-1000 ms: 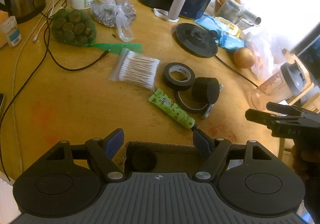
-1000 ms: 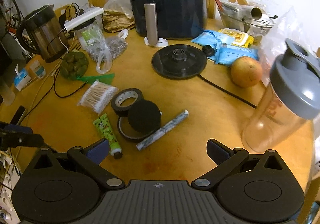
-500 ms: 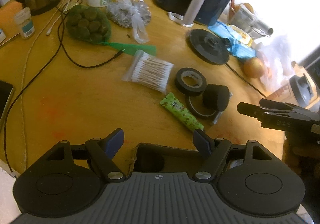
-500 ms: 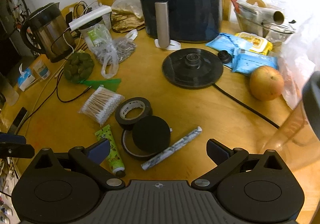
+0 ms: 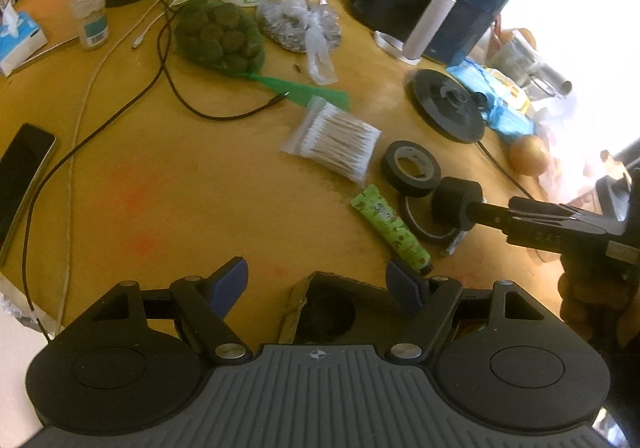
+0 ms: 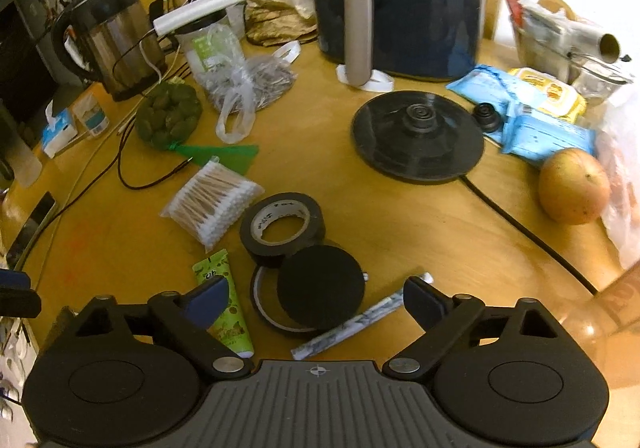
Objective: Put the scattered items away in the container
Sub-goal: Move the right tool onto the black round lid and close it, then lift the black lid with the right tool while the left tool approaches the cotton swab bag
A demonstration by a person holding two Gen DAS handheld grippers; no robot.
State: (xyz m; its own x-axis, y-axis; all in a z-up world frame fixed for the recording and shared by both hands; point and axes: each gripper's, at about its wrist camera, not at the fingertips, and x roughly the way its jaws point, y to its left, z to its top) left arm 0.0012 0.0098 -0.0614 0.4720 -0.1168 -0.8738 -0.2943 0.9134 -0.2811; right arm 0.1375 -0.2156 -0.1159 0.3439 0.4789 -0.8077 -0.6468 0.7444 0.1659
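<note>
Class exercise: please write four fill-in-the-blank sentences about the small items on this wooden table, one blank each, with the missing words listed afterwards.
1. The tube beside the cotton swabs is ____ in colour.
2. The roll of tape is ____ in colour.
3. The round fruit lies to the ____ of the round black base in the right wrist view.
4. The kettle stands ____ its round black base.

Missing words: green; black; right; off
</note>
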